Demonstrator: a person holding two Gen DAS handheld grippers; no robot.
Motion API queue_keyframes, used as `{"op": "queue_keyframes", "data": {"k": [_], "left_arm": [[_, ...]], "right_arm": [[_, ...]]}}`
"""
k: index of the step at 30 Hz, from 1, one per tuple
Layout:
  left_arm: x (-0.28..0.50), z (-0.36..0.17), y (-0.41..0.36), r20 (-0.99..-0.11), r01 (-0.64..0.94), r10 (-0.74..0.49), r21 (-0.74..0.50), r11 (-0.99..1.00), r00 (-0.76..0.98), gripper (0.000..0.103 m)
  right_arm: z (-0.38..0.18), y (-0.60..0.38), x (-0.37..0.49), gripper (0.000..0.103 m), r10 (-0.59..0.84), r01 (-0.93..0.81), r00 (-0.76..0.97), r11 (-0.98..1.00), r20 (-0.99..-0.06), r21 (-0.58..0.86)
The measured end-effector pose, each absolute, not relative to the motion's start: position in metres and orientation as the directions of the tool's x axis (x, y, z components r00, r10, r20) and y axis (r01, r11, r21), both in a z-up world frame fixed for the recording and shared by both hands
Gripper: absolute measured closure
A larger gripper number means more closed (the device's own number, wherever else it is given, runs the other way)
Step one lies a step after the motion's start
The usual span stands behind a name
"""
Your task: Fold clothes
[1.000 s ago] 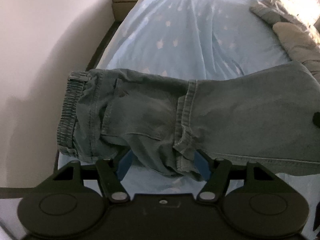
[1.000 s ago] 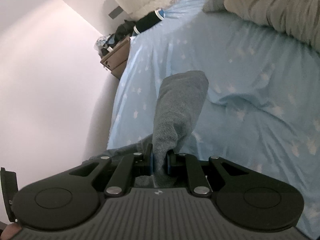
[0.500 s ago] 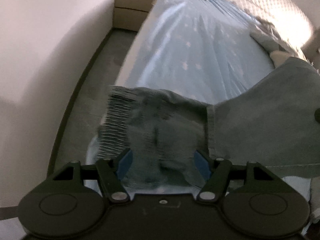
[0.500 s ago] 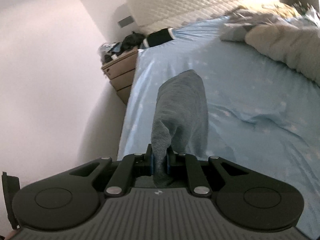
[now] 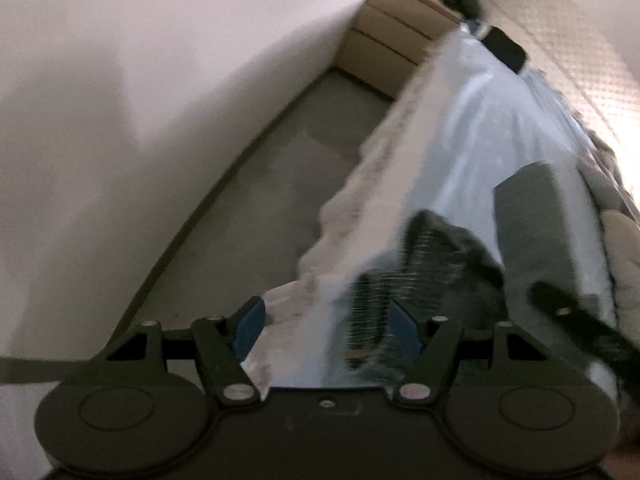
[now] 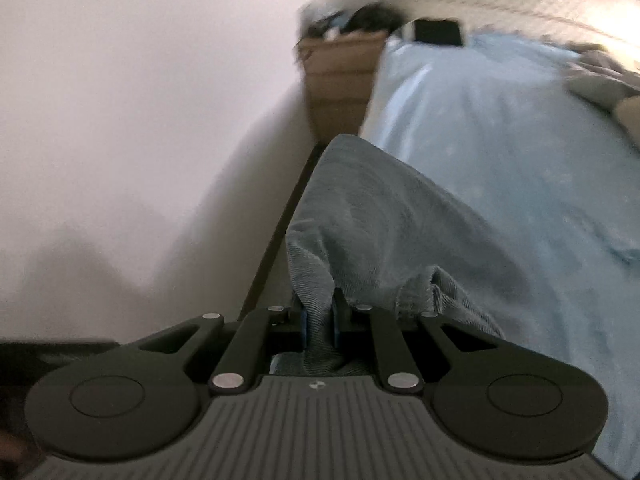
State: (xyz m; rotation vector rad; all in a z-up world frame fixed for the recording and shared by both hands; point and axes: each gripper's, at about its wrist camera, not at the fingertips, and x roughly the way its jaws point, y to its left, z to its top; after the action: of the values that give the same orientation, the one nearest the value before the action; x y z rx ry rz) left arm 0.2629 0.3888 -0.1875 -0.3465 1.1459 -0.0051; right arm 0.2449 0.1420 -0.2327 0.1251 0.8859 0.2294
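The denim garment (image 6: 384, 216) is a faded grey-blue with fine ribbed weave. The bed sheet (image 6: 520, 128) at two o'clock is pale blue with faint white specks. The dresser (image 6: 340, 76) at twelve is light tan wood. The right gripper (image 6: 319, 320) is black with blue pads; the wall (image 6: 140, 100) is plain white.

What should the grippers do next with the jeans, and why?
Probably bring the left gripper back to the jeans' loose part and close on it. It is open and holds nothing, and its blurry view shows cloth bunched at the bed edge, while the right gripper alone pinches the denim.
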Motion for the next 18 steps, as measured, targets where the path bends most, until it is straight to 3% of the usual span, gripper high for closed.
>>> {"op": "queue_keyframes", "data": {"k": [6,9,10,13,18], "left_arm": [[0.242,-0.192,0.422,-0.896,-0.223,-0.168,-0.277,0.934,0.41,0.038],[0.242,-0.191,0.428,-0.894,-0.219,-0.18,-0.288,0.932,0.41,0.038],[0.244,-0.191,0.43,-0.893,-0.217,-0.185,-0.293,0.931,0.411,0.038],[0.254,-0.192,0.427,-0.874,-0.189,-0.243,-0.346,0.919,0.42,0.037],[0.276,-0.196,0.407,-0.808,-0.142,-0.401,-0.5,0.854,0.431,0.03]], "right_arm": [[-0.28,0.168,0.263,0.089,0.264,-0.238,0.504,0.958,-0.822,0.162],[-0.279,0.167,0.268,0.083,0.277,-0.279,0.473,0.948,-0.837,0.156],[-0.275,0.164,0.268,0.076,0.299,-0.297,0.459,0.939,-0.837,0.173],[-0.256,0.147,0.262,0.061,0.407,-0.372,0.415,0.892,-0.814,0.256],[-0.224,0.107,0.242,0.058,0.515,-0.442,0.361,0.828,-0.777,0.344]]}}
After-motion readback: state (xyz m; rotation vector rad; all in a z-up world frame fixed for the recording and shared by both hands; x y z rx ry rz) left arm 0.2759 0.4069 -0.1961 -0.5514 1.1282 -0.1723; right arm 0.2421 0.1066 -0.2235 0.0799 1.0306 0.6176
